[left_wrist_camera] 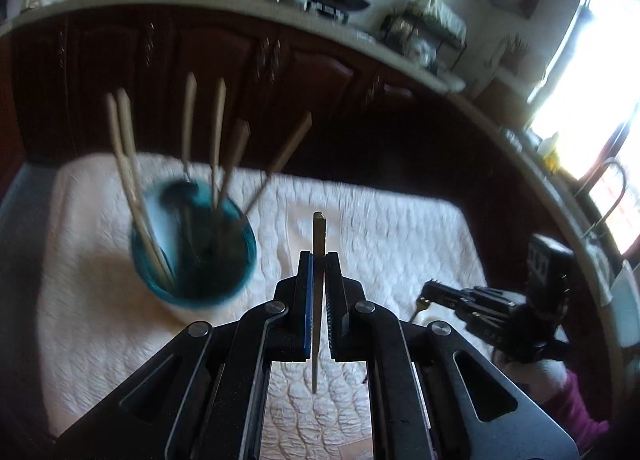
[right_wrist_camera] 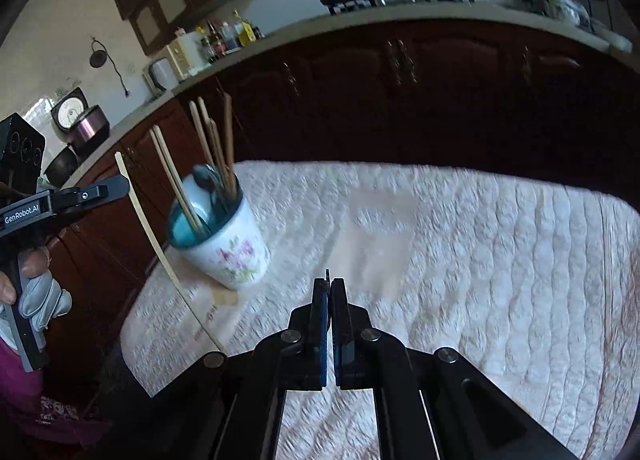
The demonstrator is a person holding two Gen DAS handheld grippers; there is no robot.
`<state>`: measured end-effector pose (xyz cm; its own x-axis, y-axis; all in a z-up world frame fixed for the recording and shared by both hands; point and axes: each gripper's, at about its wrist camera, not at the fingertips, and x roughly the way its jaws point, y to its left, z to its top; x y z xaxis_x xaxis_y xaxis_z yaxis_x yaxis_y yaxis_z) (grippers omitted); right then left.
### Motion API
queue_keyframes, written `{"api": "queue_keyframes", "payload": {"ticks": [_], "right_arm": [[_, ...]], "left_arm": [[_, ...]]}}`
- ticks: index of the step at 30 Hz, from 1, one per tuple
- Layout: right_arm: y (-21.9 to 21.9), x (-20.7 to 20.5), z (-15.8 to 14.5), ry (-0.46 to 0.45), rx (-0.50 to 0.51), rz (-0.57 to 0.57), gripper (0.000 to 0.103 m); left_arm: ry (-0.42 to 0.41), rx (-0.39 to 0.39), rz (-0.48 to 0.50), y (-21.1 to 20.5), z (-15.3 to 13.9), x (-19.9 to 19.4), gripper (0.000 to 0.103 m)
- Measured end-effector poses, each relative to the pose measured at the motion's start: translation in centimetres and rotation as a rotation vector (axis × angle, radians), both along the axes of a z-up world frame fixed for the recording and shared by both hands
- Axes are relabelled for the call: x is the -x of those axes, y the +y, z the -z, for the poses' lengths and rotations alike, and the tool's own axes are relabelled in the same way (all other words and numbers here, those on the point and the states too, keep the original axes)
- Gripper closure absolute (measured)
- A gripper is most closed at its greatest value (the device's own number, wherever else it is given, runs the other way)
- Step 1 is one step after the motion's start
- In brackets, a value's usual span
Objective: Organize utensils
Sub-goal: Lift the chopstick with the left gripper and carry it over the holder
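We hold the left black two-finger gripper pinched on a single pale wooden chopstick, gripped partway along so both ends stick clear of the fingers, probably so an end can be steered into the white flowered cup with a teal inside. The right black two-finger gripper is pressed together on a thin dark utensil; only its tip pokes above the pads, and its far end shows in the left view. The cup stands on the white quilted cloth, holding other chopsticks and a dark spoon, with both grippers short of it and the held chopstick to its left in the right view.
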<state>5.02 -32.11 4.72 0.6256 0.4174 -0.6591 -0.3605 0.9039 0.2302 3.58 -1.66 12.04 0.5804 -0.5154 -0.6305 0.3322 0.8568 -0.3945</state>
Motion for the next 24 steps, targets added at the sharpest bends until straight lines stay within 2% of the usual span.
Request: {"api": "queue_keyframes", "payload": {"ticks": [4,7,12,17,20,24], "right_arm": [[2.8,-1.4,-3.8,-0.086,0.002,-0.041,0.101],[5.1,-2.8,-5.5,-0.125,0.005,-0.064,0.101],[9.7,-5.3,-7.8,-0.177,0.025,-0.113,0.101],[13.3,-7.3,-8.3,-0.218,0.079,-0.113,0.101],[15.0,-8.6,-7.7,-0.219,0.093,-0.116,0.101],[17.4,-9.9,-6.3,-0.239,0.164,-0.102,0.101]], "left_arm": [[-0.096,-0.009,-0.043,2.1,-4.2,0.0,0.099],[-0.159,-0.016,-0.078,3.5,-6.9,-0.3,0.099],[-0.227,-0.041,-0.143,5.7,-9.8,-1.9,0.099],[-0.255,-0.076,-0.209,7.5,-10.2,-3.7,0.099],[-0.262,-0.106,-0.251,8.2,-9.1,-4.4,0.099],[-0.261,-0.158,-0.288,8.6,-6.9,-5.1,0.099]]}}
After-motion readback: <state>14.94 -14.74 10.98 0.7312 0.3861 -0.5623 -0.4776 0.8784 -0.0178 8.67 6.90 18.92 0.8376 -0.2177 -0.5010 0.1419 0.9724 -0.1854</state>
